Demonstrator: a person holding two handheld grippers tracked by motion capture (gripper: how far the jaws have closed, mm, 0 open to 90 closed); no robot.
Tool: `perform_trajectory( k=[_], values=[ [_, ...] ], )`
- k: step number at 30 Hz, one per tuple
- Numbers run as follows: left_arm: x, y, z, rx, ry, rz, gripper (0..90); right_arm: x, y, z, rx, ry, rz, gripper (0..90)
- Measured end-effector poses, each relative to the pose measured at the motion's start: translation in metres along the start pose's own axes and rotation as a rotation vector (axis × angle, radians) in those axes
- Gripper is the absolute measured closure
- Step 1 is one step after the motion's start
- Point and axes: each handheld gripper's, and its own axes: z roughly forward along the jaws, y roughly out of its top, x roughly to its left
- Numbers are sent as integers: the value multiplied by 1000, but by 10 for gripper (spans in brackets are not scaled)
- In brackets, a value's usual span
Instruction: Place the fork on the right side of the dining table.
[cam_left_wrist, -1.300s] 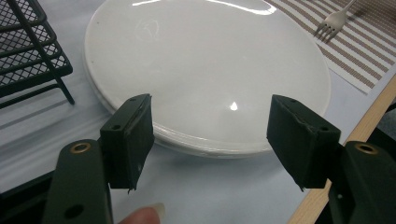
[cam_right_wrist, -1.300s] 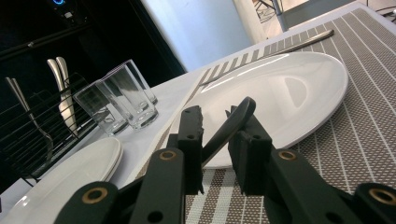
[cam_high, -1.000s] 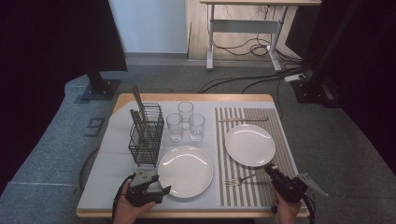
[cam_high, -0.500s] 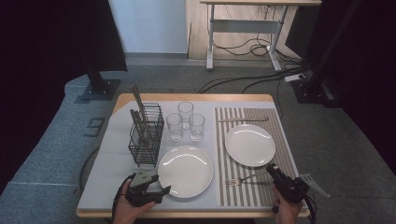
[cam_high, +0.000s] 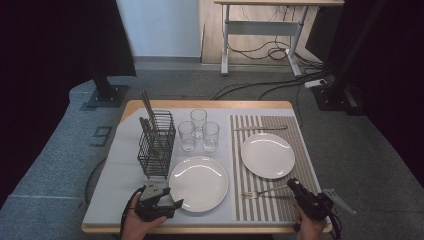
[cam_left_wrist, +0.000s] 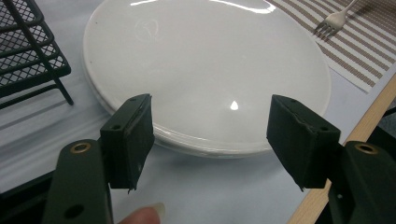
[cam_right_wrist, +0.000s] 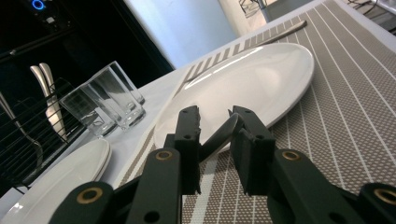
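At the near edge of the table, a fork (cam_high: 261, 192) is pinched by its handle between the jaws of the right gripper (cam_high: 296, 187), its tines resting on the striped placemat (cam_high: 295, 130). The left gripper (cam_high: 170, 205) is held with jaws spread wide, just short of the near rim of a white plate (cam_high: 198, 183) to the left of the placemat. A second plate (cam_high: 268, 155) is seen on the placemat beyond the fork. Farther left of the placemat, three glasses (cam_high: 199, 132) and a wire basket (cam_high: 156, 145) are set.
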Motion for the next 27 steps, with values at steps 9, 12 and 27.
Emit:
perform_trajectory(
  k=[9,12,27],
  values=[
    [0,0,0,0,0,0,319,-3,-2,2,36,-12,34,699],
    [0,0,0,1,1,1,319,-4,-3,1,40,-16,36,697],
    [0,0,0,1,-1,1,319,-6,-4,-2,58,-42,45,688]
  ],
)
